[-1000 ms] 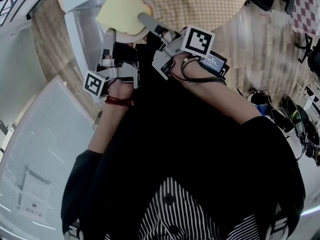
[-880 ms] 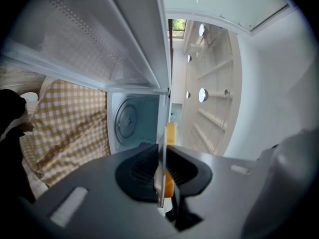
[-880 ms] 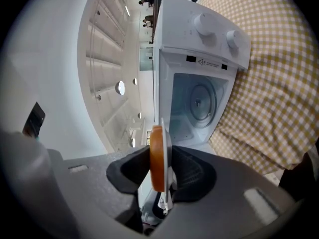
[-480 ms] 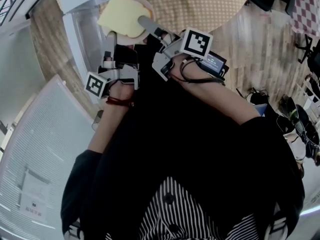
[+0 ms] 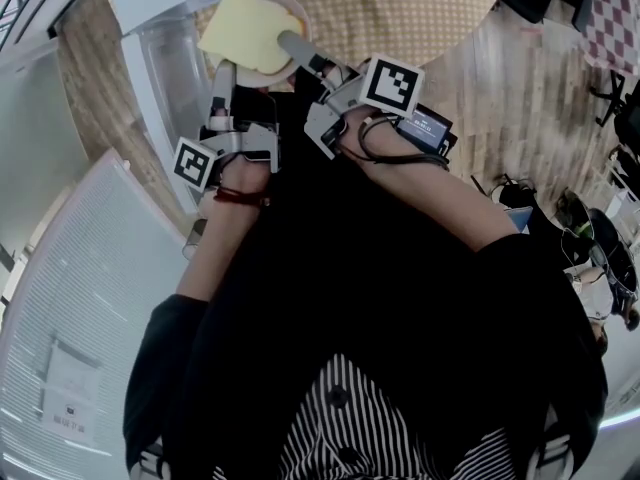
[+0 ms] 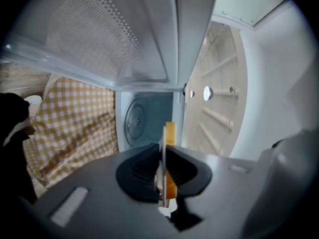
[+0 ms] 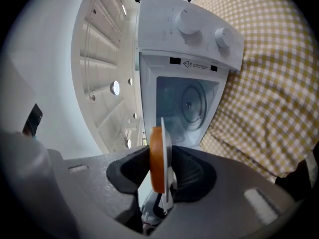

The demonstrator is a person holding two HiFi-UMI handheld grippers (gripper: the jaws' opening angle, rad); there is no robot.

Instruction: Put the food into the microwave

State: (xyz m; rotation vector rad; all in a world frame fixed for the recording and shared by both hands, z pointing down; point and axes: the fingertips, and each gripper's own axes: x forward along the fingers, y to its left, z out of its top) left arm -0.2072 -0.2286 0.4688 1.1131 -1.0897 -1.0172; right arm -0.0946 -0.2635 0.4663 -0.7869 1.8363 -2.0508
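A white plate (image 5: pixel 290 13) carrying a yellow slice of food (image 5: pixel 248 30) hangs in front of the open microwave (image 7: pixel 189 39). My left gripper (image 5: pixel 228 68) is shut on the plate's near left rim, and its jaws have just been closing further with the rim between them. My right gripper (image 5: pixel 292 44) is shut on the near right rim. In the left gripper view the plate (image 6: pixel 162 153) shows edge-on between the pads, with the food (image 6: pixel 170 133) beyond. In the right gripper view the plate (image 7: pixel 164 133) and the orange-crusted food (image 7: pixel 156 158) sit between the pads. The cavity (image 7: pixel 182 106) with its glass turntable (image 6: pixel 134 122) lies straight ahead.
The microwave door (image 5: pixel 80 318) stands swung open at the left, and its perforated window (image 6: pixel 99 34) is close to my left gripper. The microwave sits on a yellow checked cloth (image 7: pixel 269 83). Two knobs (image 7: pixel 185 21) are on its control panel. Wooden floor (image 5: pixel 530 88) lies to the right.
Both grippers and the plate have shifted a little lower and slightly right in front of the opening. Both grips on the rim are unchanged.
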